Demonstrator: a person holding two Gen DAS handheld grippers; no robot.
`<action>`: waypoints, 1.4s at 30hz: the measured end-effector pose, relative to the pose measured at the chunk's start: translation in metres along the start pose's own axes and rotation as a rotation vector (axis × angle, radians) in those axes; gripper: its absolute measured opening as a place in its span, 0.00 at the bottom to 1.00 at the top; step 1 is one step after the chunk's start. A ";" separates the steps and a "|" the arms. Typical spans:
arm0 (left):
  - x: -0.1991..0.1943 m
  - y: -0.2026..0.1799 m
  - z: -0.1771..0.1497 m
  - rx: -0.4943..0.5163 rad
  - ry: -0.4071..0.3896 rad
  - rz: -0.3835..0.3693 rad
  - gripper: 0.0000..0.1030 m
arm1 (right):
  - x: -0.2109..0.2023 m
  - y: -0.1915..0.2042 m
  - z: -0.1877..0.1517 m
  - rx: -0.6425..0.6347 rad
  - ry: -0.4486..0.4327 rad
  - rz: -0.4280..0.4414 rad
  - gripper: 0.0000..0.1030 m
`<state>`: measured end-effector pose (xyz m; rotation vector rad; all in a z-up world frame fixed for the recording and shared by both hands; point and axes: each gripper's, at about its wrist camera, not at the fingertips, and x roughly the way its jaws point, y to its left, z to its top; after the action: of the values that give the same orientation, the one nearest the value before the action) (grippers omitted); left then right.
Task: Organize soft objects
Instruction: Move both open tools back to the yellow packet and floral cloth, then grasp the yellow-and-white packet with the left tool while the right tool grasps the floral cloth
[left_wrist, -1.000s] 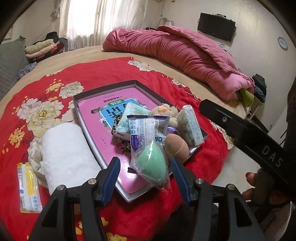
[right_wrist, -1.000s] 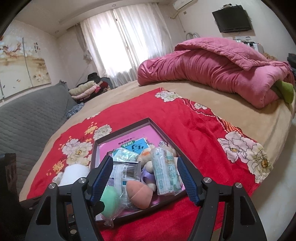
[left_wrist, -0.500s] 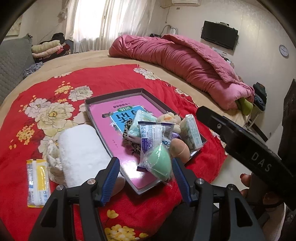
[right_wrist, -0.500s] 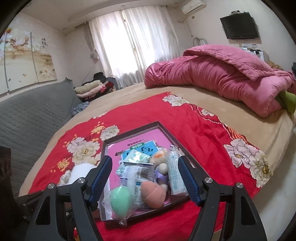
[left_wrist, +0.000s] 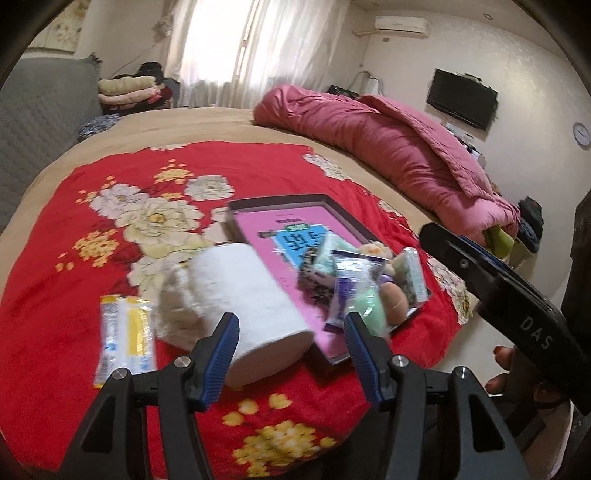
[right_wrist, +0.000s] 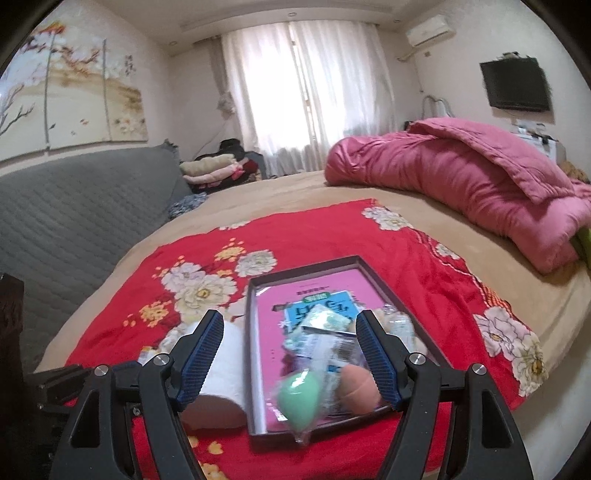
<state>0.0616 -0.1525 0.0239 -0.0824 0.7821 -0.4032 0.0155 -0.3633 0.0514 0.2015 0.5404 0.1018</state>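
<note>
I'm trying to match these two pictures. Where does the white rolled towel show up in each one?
Left wrist view: the white rolled towel lies lower centre, on the red blanket just left of the tray.
Right wrist view: the towel is at lower left, partly hidden behind the hand-held gripper's left finger.
Shared landmark: the dark-rimmed tray with the pink base.

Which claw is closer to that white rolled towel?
Left. The left claw hangs open right over the white rolled towel; the right claw faces the tray, towel off to its left.
</note>
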 end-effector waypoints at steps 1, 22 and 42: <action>-0.002 0.004 0.000 -0.008 -0.003 0.007 0.57 | 0.000 0.005 0.000 -0.007 0.003 0.011 0.73; 0.015 0.134 -0.038 -0.246 0.102 0.159 0.57 | 0.023 0.119 -0.026 -0.253 0.132 0.158 0.73; 0.067 0.154 -0.039 -0.245 0.179 0.231 0.61 | 0.101 0.151 -0.038 -0.373 0.313 0.110 0.73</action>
<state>0.1268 -0.0335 -0.0823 -0.1848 1.0042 -0.0942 0.0753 -0.1943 0.0017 -0.1522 0.8100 0.3414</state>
